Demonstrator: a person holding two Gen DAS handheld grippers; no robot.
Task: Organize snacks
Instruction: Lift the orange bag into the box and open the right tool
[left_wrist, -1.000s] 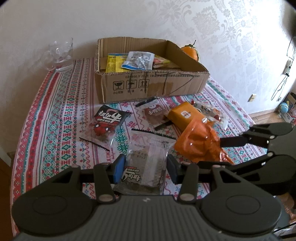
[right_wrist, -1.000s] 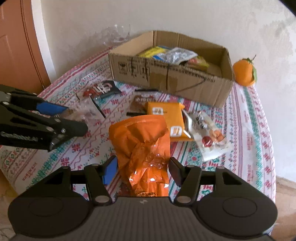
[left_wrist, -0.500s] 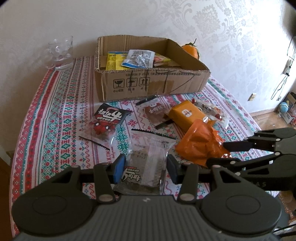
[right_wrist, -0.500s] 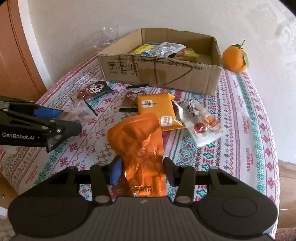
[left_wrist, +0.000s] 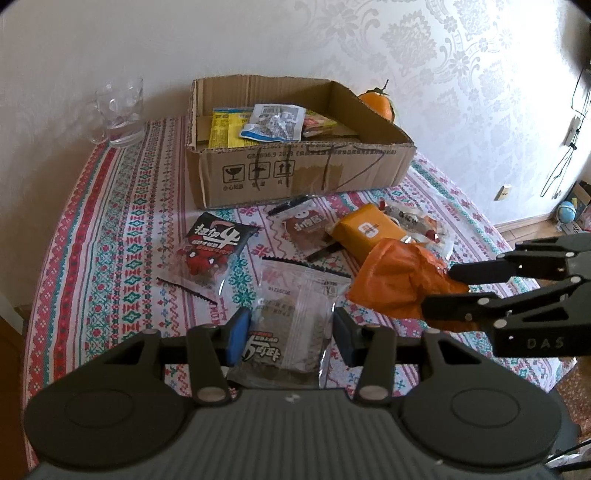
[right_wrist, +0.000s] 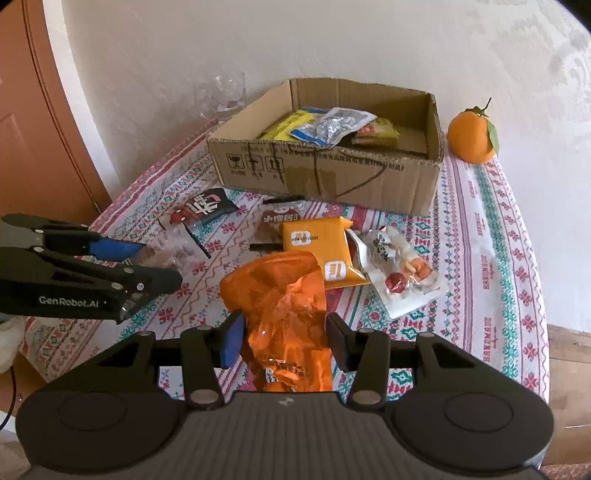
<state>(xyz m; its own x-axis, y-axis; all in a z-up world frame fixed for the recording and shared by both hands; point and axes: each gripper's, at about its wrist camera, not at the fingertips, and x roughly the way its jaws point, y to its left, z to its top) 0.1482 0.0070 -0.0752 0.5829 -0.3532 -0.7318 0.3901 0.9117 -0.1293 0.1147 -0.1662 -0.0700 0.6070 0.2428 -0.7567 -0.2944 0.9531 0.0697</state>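
Both grippers are loaded. The left gripper (left_wrist: 291, 332) has its jaws closed to a narrow gap on a clear packet (left_wrist: 295, 325), bottom centre of the left wrist view; long axis runs away from the camera, toward the box, print upside down. The right gripper (right_wrist: 284, 339) pinches an orange bag (right_wrist: 284, 317) at bottom centre of its view; long axis also points up-frame, the crumpled free end flopping toward the box.

Progress: the cardboard box (left_wrist: 295, 173), upper centre, already holds about three or four packets, so I'd call it partly done. Left on the tablecloth (left_wrist: 110, 229): black packet (left_wrist: 214, 243), brown packet (left_wrist: 306, 229), orange-yellow pack (right_wrist: 321, 247), clear mixed bag (right_wrist: 402, 266), plus the two in hand.

Outside the job: a glass (left_wrist: 120, 110) upper left, an orange (right_wrist: 472, 138) right of the box.
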